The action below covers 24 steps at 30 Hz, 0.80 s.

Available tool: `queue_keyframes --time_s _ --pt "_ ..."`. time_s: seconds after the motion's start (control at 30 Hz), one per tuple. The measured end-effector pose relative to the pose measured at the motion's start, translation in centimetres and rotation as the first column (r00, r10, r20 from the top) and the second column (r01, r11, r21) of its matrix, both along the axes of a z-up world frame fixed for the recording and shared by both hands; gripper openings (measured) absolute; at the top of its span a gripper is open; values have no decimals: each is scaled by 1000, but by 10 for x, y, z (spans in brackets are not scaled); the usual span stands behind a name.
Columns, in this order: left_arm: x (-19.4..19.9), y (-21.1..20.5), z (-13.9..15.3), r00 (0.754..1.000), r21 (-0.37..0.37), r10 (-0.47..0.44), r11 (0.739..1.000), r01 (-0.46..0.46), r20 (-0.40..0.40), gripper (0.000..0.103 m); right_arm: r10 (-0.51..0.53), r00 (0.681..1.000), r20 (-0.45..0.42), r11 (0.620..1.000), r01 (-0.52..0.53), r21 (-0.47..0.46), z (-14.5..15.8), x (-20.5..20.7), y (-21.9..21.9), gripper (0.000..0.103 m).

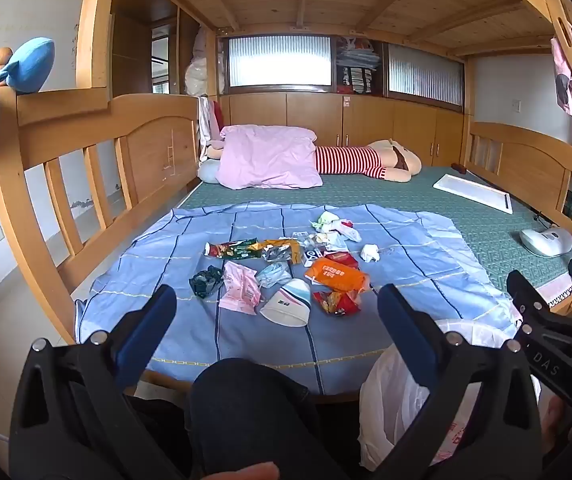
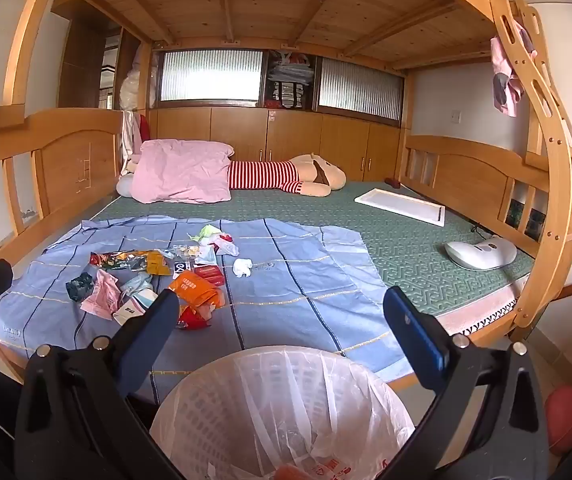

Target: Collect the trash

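On the striped sheet (image 1: 405, 256) lie crinkled wrappers (image 1: 337, 276); both claws (image 1: 278, 308) (image 2: 282, 320) spread, empty.

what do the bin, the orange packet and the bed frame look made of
Bin: white plastic lattice, seemingly, lined with a thin translucent plastic bag.
Orange packet: glossy plastic film by its shine and creases.
Bed frame: light varnished wood with visible grain.

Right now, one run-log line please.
stage: start | left claw: open, empty | right claw: open, empty | trash pile: on blue sheet | lined bin: at bed edge
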State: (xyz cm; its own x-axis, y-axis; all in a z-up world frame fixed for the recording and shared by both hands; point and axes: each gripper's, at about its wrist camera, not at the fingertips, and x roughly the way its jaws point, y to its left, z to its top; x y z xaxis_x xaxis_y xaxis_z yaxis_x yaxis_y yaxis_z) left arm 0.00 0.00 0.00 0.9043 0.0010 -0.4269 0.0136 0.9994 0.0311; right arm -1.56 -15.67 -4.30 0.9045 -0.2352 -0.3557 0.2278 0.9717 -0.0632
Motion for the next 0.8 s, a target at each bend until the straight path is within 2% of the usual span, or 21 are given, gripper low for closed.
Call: queue_keyframes --time_s 0.8 --pt "-10 1 -4 1000 -4 -3 1000 3 -1 100 -1 1000 -9 1000 1 3 0 0 -1 100"
